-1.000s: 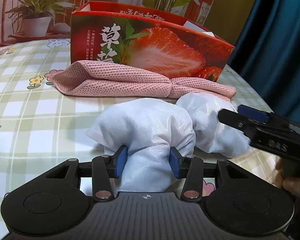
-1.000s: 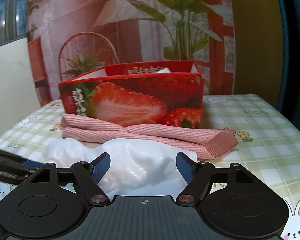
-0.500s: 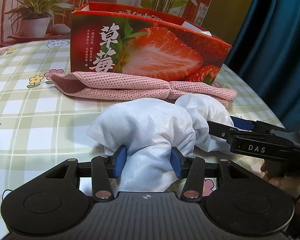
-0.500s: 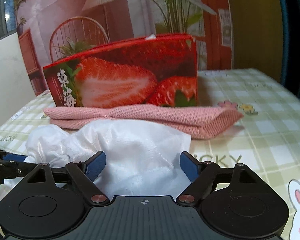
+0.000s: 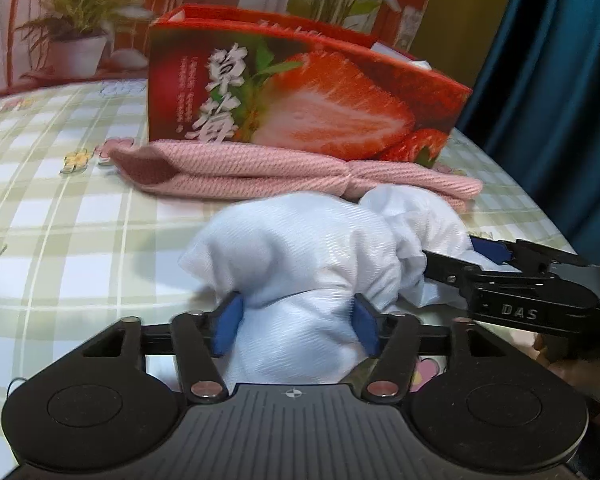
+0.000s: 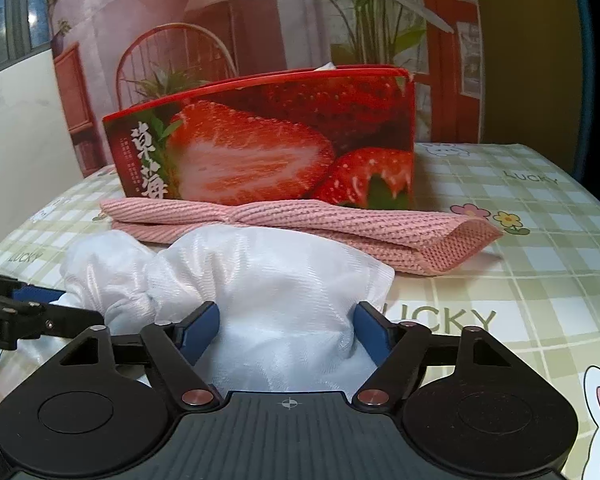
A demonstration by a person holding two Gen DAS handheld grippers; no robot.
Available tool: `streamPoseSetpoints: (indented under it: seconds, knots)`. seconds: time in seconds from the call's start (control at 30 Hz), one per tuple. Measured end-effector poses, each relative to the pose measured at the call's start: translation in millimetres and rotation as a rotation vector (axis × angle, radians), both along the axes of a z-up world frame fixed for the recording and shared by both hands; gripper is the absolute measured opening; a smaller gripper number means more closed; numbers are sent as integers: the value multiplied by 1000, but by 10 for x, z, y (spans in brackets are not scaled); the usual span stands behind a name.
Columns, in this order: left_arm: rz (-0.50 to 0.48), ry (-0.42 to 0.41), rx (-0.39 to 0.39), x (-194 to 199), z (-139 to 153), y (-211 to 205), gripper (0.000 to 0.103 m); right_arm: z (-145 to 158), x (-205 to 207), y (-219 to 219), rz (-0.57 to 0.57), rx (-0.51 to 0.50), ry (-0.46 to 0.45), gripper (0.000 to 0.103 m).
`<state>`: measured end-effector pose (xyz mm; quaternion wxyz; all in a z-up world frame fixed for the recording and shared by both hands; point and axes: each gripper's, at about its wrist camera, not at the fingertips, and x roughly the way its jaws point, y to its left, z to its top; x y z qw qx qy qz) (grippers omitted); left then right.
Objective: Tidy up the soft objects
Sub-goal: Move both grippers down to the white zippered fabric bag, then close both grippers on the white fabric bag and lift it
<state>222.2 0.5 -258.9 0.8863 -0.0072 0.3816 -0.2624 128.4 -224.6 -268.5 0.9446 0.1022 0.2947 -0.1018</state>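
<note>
The white cloth lies bunched on the checked tabletop, just in front of the folded pink towel and the strawberry box. The left gripper has just been widening its jaws, the cloth's near end between them and bulging against the pads. The right gripper has just been narrowing on the other end; whether it pinches, I cannot tell. The slippery fabric may slide out of either if lifted now.
</note>
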Motion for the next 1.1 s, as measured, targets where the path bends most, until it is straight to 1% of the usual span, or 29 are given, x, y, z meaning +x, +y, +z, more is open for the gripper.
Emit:
streamPoseSetpoints:
  seconds: [0.2, 0.6, 0.77, 1.1]
  knots:
    - [-2, -3, -1, -4, -9, -2, 64, -7, 7, 43, 39, -17, 3, 60]
    - [-2, -4, -1, -1, -12, -3, 64, -6, -8, 46, 77, -3, -6, 47]
    - [-2, -5, -2, 1, -13, 0, 64, -5, -12, 40, 85, 4, -9, 44]
    - [2, -2, -4, -2, -8, -9, 62, 19, -43, 103, 115, 10, -7, 28]
